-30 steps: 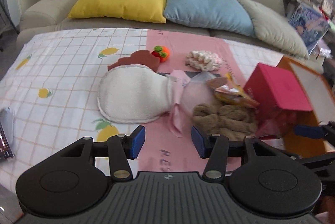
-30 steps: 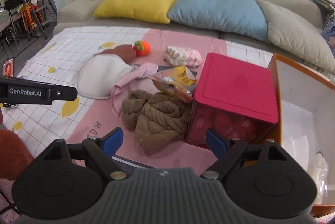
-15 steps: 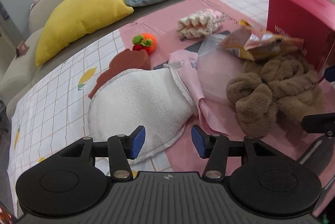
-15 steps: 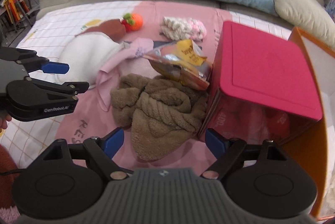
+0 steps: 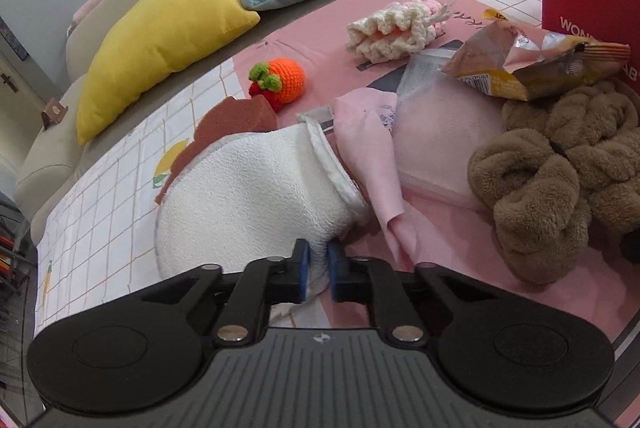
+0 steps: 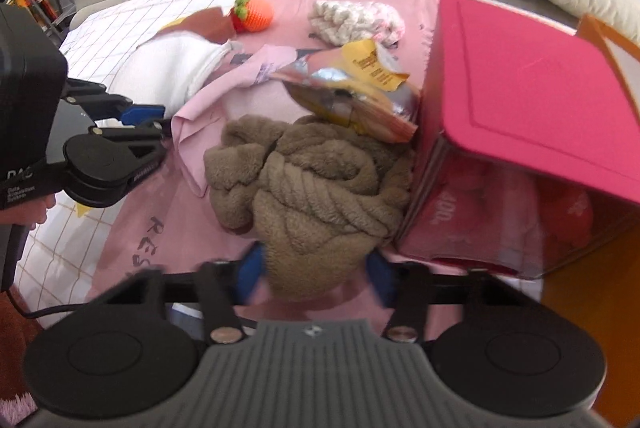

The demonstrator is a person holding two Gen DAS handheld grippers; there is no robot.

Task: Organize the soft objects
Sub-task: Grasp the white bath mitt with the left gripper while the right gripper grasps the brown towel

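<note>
Low in the frame, the left gripper (image 5: 318,270) is pinching the near edge of the white mitt (image 5: 256,196), which is lying on the checked cloth (image 5: 100,224). Meanwhile the right gripper (image 6: 314,278) is standing open, its blurred fingers straddling the brown towel (image 6: 320,188) beside the pink box (image 6: 532,100).

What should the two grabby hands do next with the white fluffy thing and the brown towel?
Probably the right gripper should pinch shut: its fingers sit wide on both sides of the brown towel without squeezing it. The left gripper already clamps the white mitt edge and could then lift.
</note>
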